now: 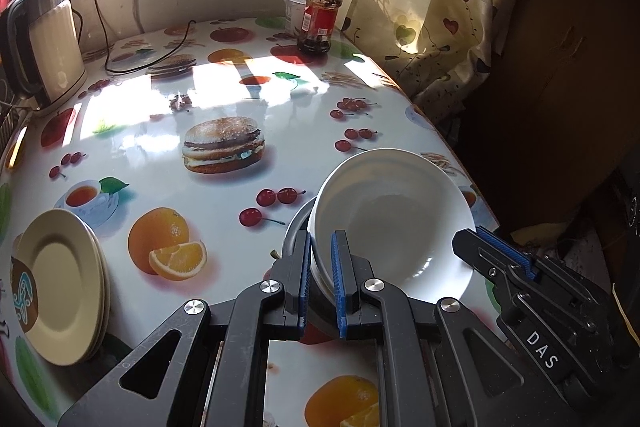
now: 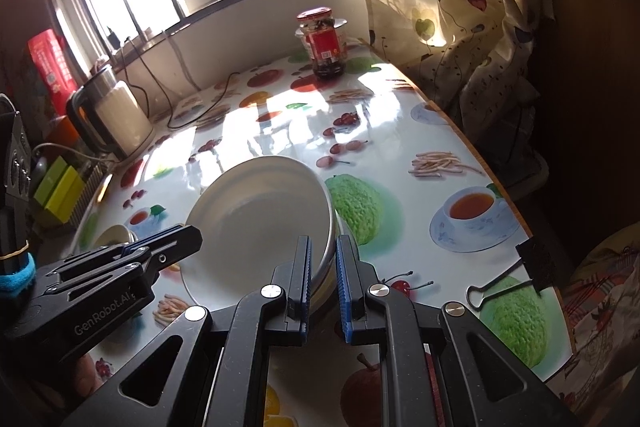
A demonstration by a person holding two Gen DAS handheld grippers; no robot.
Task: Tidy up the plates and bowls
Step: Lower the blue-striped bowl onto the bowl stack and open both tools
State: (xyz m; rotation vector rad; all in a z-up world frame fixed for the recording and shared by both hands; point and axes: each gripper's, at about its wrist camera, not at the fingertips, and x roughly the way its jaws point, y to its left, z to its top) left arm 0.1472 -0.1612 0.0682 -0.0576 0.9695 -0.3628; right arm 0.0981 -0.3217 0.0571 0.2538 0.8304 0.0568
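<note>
**Two grippers, one bowl, near the table's right edge**

White bowl (image 1: 394,223) tilted, held from both sides above a grey dish (image 1: 298,223), close to the table's (image 1: 224,99) right edge. Left gripper (image 1: 321,281) pinches the near rim; right gripper (image 2: 323,285) pinches the opposite rim. Whether the left pads also catch the dish beneath is hard to tell. Cream plates (image 1: 66,287) stacked at the left edge.

Risk: glazed rim under narrow pads. An uneven pull between hands could twist it loose, and it would drop onto the dish or slide off the edge.

Fruit-print table (image 1: 224,99); plate stack (image 1: 64,283), kettle (image 1: 52,51), jar (image 1: 320,19) (tub (image 1: 294,11) behind), binder clip (image 2: 508,277)
</note>
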